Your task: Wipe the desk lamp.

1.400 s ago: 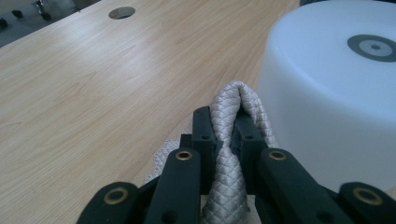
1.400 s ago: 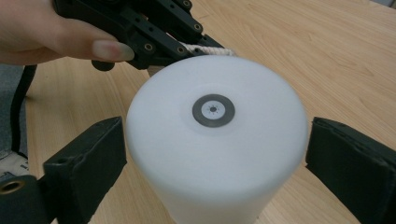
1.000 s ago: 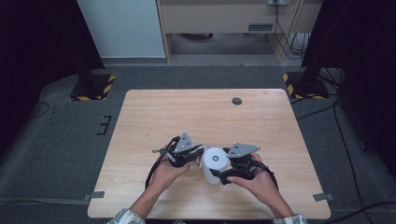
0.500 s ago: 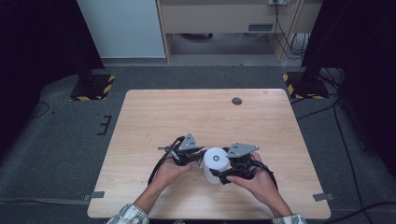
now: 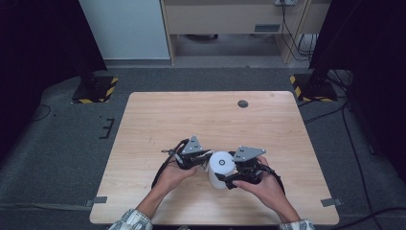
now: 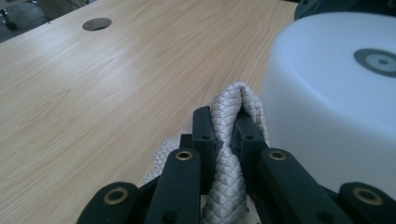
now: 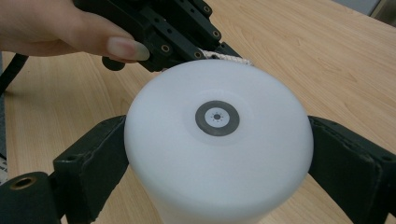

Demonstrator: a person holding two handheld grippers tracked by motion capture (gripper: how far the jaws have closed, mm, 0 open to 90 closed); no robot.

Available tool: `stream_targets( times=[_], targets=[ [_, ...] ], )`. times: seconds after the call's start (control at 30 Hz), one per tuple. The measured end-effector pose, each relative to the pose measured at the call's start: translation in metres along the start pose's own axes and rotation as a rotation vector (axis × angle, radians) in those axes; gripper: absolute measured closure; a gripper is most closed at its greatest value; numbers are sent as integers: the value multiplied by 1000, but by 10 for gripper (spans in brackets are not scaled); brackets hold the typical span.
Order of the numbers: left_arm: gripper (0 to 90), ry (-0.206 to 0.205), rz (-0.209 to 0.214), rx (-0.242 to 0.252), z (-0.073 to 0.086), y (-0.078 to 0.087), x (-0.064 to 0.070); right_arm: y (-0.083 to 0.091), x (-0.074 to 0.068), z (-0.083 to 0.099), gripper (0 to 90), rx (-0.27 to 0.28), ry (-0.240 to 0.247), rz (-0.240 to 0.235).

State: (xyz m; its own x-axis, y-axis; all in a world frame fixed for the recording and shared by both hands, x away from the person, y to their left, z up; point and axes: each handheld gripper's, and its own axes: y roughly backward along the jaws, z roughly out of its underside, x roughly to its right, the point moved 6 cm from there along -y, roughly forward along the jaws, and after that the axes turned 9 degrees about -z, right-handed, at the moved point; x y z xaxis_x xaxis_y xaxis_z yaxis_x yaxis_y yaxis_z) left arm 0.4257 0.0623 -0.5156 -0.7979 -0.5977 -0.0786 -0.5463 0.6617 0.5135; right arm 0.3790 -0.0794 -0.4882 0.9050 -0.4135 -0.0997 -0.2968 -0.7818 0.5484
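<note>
Two grippers on one white container, near edge

Right gripper [image 7: 217,154] clamps the white container [image 5: 222,167] from both sides, jaws pressed on its walls. Left gripper [image 6: 223,135] sits just left of it, jaws narrow, pinching a grey braided rope [image 6: 229,154] that touches the container. Both near the table [image 5: 191,115] front edge, centre.

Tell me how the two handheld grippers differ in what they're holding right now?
The left gripper has its fingers nearly together, pinching a thin braided rope. The right gripper has its fingers spread wide, clamping the sides of a smooth white cylinder. Both are shut on something, low over the wooden table.
</note>
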Motion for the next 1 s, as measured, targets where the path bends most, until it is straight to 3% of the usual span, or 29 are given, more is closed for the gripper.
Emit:
stream_targets(
  times=[0.27,0.4,0.53,0.7,1.0],
  targets=[
    [818,-23,-27,-94,18,-16,4,-2,0,-1,89,5,-9,9],
    [817,-13,-28,-88,17,-14,3,-5,0,-2,87,-3,-12,19],
    [818,14,-7,-42,9,-5,1,-6,0,-2,92,-8,-9,21],
    [817,24,16,-10,4,-1,0,-6,-4,-2,92,-8,3,-8],
    [818,-13,26,-99,22,-16,5,-10,-12,-3,92,-7,33,-52]
  ],
)
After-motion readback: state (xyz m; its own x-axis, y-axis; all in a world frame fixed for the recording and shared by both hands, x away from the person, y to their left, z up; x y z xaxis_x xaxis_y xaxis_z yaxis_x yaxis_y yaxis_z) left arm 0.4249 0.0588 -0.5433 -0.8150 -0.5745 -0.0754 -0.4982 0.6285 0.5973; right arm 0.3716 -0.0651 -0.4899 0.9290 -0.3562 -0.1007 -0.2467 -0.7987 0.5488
